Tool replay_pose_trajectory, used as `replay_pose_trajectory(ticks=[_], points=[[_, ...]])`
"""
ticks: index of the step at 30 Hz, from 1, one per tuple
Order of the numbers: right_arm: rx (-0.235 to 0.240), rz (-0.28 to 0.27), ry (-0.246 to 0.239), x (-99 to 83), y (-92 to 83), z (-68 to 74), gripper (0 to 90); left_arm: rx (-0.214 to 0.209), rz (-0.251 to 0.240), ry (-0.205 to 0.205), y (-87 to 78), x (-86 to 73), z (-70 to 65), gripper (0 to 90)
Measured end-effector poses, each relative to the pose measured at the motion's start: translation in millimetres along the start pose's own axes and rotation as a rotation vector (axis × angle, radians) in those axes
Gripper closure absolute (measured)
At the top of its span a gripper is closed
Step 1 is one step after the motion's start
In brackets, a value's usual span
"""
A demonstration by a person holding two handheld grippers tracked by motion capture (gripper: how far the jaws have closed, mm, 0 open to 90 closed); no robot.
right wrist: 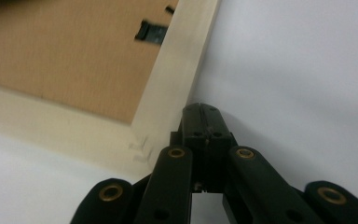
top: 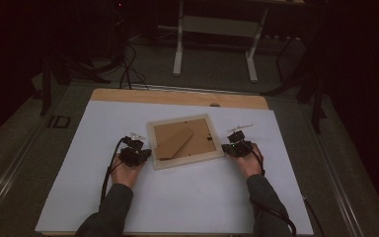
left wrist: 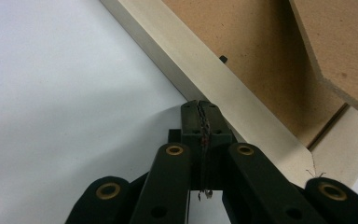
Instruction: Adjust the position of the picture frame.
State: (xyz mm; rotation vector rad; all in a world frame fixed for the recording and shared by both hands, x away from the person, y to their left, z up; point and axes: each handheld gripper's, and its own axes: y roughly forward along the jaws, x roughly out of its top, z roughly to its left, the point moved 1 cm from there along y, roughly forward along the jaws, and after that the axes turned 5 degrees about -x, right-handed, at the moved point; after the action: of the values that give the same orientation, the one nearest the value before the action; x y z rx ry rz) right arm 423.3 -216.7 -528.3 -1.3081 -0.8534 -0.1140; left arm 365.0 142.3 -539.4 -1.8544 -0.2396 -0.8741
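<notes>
A pale wooden picture frame [top: 185, 163] lies face down on the white table top [top: 177, 197], its brown backing board and stand leg [top: 173, 143] facing up. My left gripper [top: 145, 153] is shut with nothing in it, its tip against the frame's left edge [left wrist: 205, 79]. In the left gripper view the closed jaws meet at the left gripper's tip [left wrist: 203, 105]. My right gripper [top: 225, 147] is shut and empty too, its tip right beside the frame's right edge [right wrist: 177, 79] near a corner. The right gripper's tip [right wrist: 201, 109] shows its jaws pressed together. A small black clip [right wrist: 150, 31] sits on the backing.
A wooden strip [top: 177, 96] borders the far side of the table. Beyond it stand a white desk frame [top: 217, 39] and dark cables [top: 128, 69] on the floor. Cables trail from both grippers along the person's sleeves.
</notes>
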Motion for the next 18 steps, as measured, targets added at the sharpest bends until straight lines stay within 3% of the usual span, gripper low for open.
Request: replay_pose_trajectory(ticks=[2, 8, 18], points=[[0.017, -0.005, 0.044, -0.1, 1.0, -1.7, 90.0, -0.004, -0.001, 0.003, -0.1, -0.2, 0.5, 90.0], [0.019, -0.021, 0.073, -7.7, -2.7, 0.8, 90.0, -0.014, -0.002, 0.006, -0.6, -0.7, 1.7, 90.0], [0.003, -0.015, 0.009, -17.6, -11.3, 10.5, 90.0, -0.018, -0.002, 0.003, -3.0, -2.9, 3.1, 90.0]])
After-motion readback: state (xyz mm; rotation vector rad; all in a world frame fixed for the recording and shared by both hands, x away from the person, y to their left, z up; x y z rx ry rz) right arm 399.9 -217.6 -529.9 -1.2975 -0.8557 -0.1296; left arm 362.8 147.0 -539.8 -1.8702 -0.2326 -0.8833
